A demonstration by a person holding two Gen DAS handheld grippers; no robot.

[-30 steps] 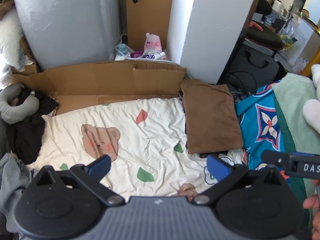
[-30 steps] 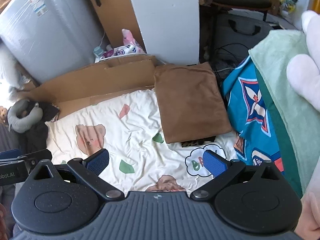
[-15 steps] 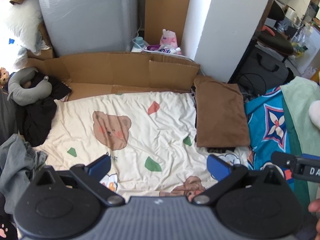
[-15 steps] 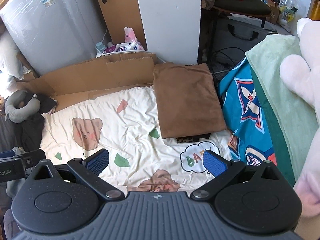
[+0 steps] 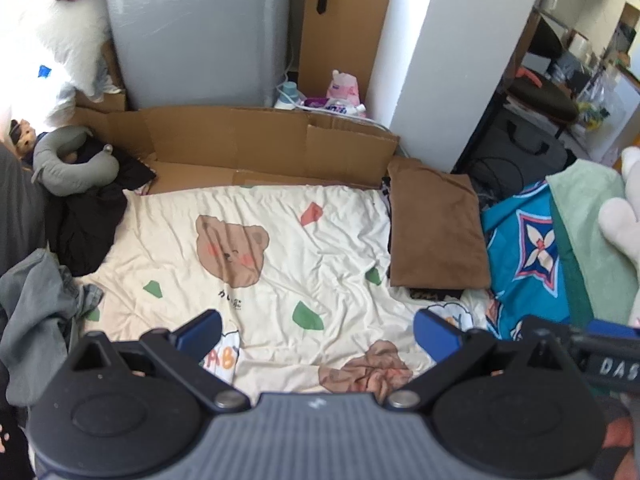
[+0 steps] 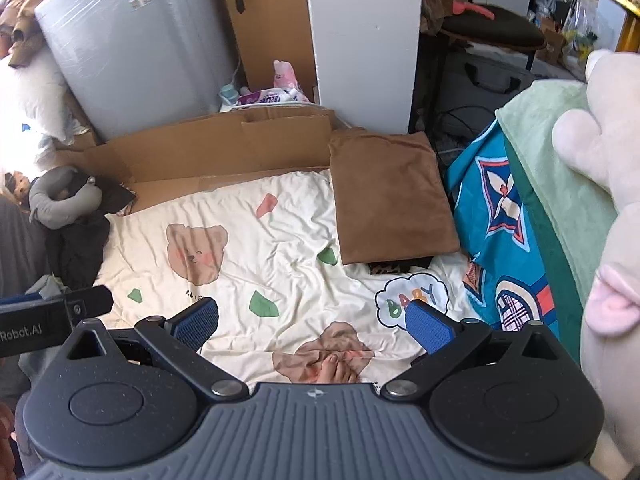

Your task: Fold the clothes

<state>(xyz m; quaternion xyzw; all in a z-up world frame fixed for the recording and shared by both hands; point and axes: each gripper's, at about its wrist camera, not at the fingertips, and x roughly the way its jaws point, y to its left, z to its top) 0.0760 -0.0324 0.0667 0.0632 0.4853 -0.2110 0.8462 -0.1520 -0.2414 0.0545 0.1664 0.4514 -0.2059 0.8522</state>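
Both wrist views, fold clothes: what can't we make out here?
- Dark leopard-print item: covered by the folded brown garment; only an edge shows, type unclear.
- Crumpled grey garment: cut by the left wrist view's left edge and the gripper body.
- Black clothing pile: a grey neck pillow lies on it; piece count unclear.
- Left gripper and right gripper: both open, empty.

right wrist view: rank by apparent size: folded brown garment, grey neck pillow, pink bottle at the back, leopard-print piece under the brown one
Largest to smallest as they look:
1. folded brown garment
2. grey neck pillow
3. leopard-print piece, only its exposed edge shows
4. pink bottle, farthest from the camera, so likely understated; close to 3.
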